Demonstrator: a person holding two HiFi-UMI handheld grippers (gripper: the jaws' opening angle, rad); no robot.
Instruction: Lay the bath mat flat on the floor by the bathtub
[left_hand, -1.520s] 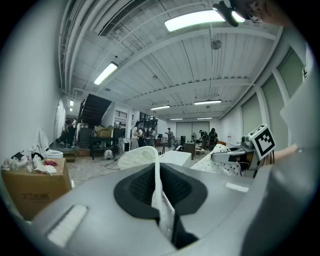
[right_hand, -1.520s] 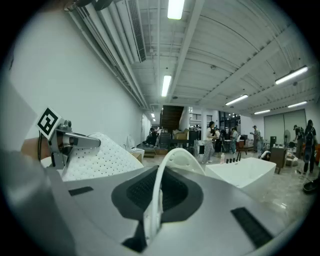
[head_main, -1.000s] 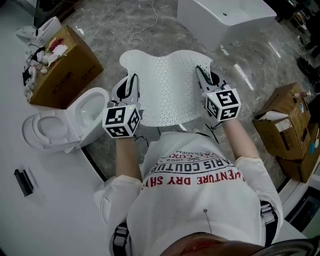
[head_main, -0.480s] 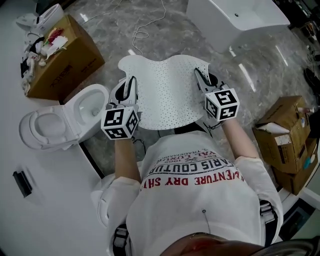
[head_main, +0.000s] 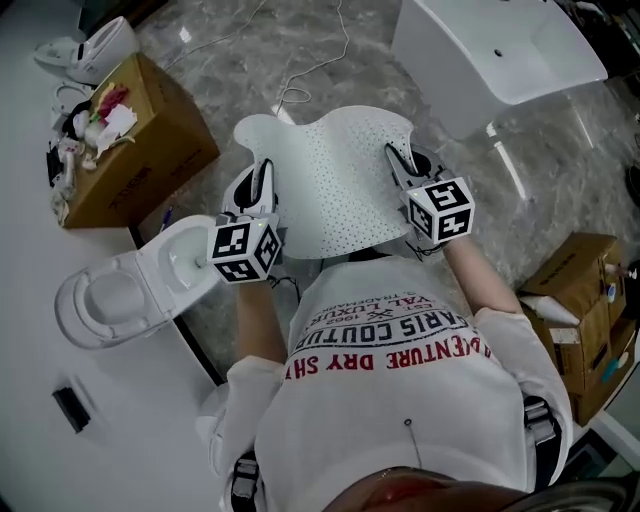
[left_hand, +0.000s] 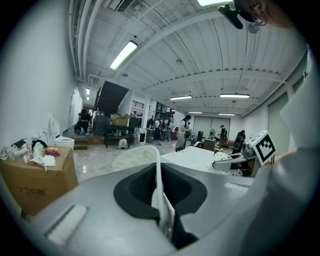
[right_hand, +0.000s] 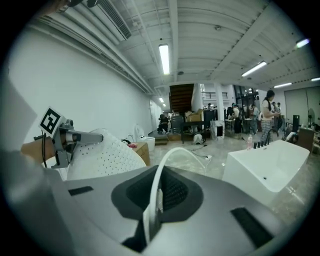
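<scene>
Bath mat up in the air, pinched on both sides, tub just ahead

The white bathtub (head_main: 500, 50) sits far right on the marble floor (head_main: 250, 60). The dotted white bath mat (head_main: 330, 180) hangs above the floor in front of the person, between the tub and the open toilet (head_main: 130, 290) at near left. The cardboard box (head_main: 140, 150) at far left has crumpled white and red bits piled on top. The second box (head_main: 580, 310) at near right is open with white stuff inside, can't tell what. The left gripper (head_main: 262, 175) is clamped tight on the mat's left edge and the right gripper (head_main: 395, 155) on its right edge, both forearms reaching forward, about level.
</scene>
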